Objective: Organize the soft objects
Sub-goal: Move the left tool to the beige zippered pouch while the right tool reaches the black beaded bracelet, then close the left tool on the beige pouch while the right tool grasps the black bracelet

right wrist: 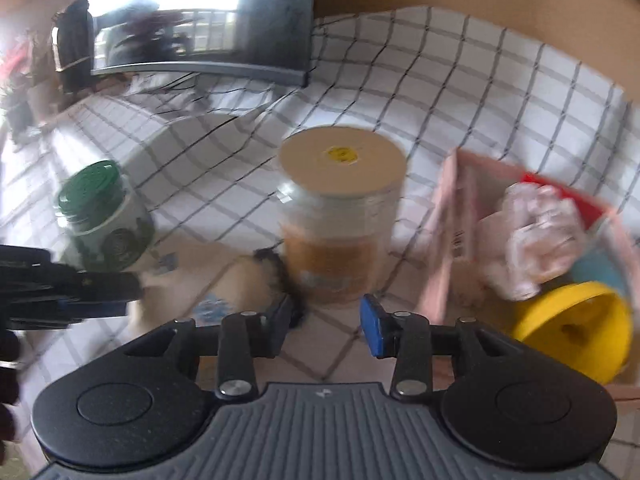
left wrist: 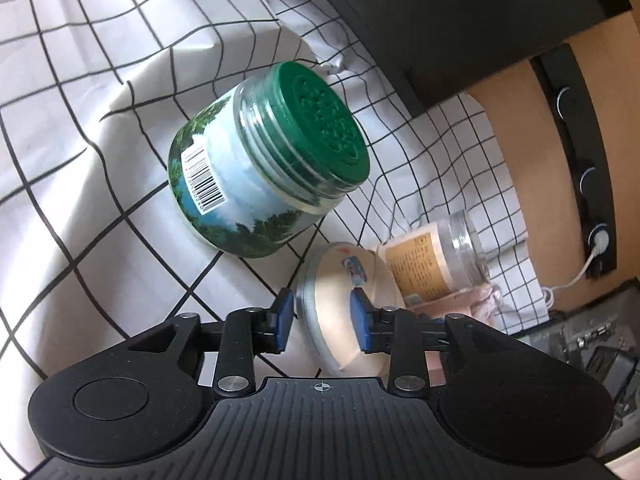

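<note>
**Right wrist view: dark fuzzy band sits just past the left fingertip**

Right gripper (right wrist: 326, 320): fingers spread, nothing between them. The dark fuzzy band (right wrist: 284, 280) lies on the checked cloth (right wrist: 440, 100) just ahead and to the left of the gap, close to the left finger. It runs roughly away from the camera and ends at the foot of the tan-lidded jar (right wrist: 340, 216). This hand looks the nearer one, and a small shift left would probably line it up. The frame is blurred, so I cannot tell whether the band touches the jar.

The pink box (right wrist: 444, 240) stands to the right, with a white crumpled bundle (right wrist: 536, 236) and a yellow bowl (right wrist: 572, 328) inside.

Left gripper (left wrist: 324, 320): pads (left wrist: 286, 322) sit either side of a beige disc (left wrist: 340, 304). I cannot tell whether they are pressing it. The green-lidded jar (left wrist: 260, 168) stands beyond, well apart.

View differences: the left wrist view is sharp on the disc and its rim but shows no band. Only the right wrist view shows the band and the box contents.
</note>
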`<control>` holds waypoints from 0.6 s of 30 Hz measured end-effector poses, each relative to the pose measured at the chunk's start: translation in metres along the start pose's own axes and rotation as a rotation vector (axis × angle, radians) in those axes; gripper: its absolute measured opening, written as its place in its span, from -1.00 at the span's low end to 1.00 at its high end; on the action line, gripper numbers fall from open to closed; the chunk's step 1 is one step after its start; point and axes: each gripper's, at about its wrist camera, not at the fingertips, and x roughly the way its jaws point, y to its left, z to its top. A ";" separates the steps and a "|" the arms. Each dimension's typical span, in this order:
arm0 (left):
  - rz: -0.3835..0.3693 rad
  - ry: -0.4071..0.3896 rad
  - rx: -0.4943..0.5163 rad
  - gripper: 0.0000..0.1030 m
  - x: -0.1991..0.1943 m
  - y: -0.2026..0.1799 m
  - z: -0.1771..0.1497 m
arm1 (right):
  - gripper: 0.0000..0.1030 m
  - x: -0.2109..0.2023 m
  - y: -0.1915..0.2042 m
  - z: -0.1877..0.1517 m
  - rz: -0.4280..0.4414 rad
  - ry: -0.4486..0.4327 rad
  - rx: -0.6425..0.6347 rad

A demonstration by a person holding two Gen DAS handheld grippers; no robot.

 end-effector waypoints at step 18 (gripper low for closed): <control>-0.051 -0.123 0.150 0.02 -0.030 -0.036 -0.006 | -0.78 0.007 0.018 -0.029 0.200 0.054 -0.049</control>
